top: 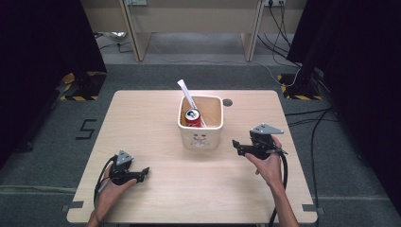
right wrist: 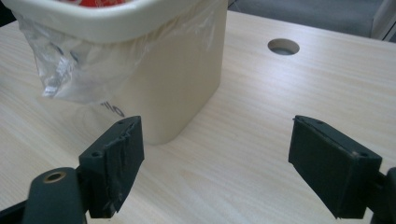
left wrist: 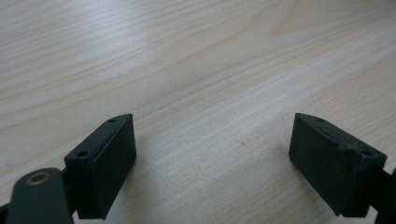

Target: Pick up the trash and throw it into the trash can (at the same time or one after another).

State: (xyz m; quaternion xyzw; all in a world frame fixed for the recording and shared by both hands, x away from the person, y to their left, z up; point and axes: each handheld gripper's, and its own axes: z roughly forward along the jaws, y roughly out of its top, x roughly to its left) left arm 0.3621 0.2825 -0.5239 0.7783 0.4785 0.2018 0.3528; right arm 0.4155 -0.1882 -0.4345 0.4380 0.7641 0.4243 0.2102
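A cream plastic bin (top: 201, 124) stands at the middle of the wooden table (top: 151, 118), lined with a clear bag (right wrist: 70, 74) that hangs over its rim. Inside it are a red can (top: 192, 117) and a white stick-like wrapper (top: 187, 93) leaning out at the back. My right gripper (top: 235, 145) hovers just right of the bin, open, its jaws wide apart with the bin's corner (right wrist: 182, 84) ahead of them. My left gripper (top: 144, 172) rests low at the table's front left, open over bare wood (left wrist: 210, 93), nothing between its jaws.
A round cable hole (top: 227, 102) sits in the table behind the bin, also in the right gripper view (right wrist: 283, 46). Cables (top: 302, 118) trail on the grey floor at the right. Dark curtains flank both sides and wooden desk legs stand at the back.
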